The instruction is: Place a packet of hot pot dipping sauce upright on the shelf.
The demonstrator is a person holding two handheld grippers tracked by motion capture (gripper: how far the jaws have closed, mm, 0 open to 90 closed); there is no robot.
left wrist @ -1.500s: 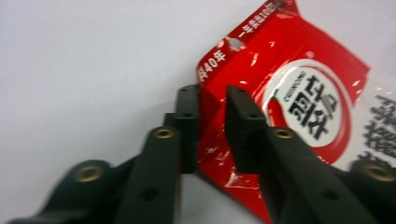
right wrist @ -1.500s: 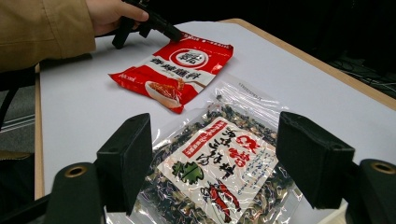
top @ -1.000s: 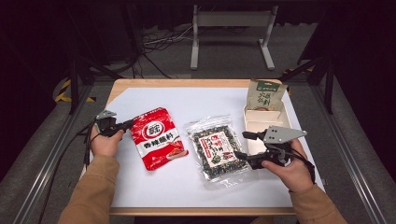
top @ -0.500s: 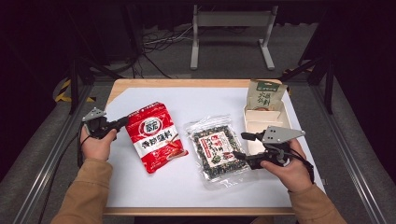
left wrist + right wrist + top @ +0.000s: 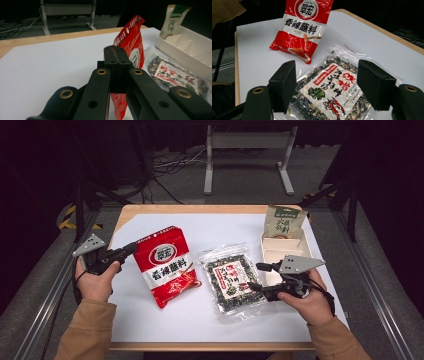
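Observation:
A red snack packet (image 5: 167,265) lies left of centre on the white sheet, and my left gripper (image 5: 129,250) is shut on its upper left corner. In the left gripper view the black jaws (image 5: 117,50) pinch the red packet's (image 5: 132,47) edge, which stands raised off the sheet. A clear seaweed packet (image 5: 232,279) lies at the centre. My right gripper (image 5: 257,277) hovers at its right edge. Its jaws (image 5: 329,85) are open and have just been closing a little, with the seaweed packet (image 5: 332,92) lying between and below the pads, untouched.
A white tray (image 5: 280,255) sits at the right of the sheet with a green pouch (image 5: 284,222) standing at its far end. The white sheet (image 5: 225,227) covers most of the wooden table. Metal rails run along both sides.
My left hand has risen and drawn to the left, lifting the red packet's gripped corner off the sheet. The right hand has stayed where it was.

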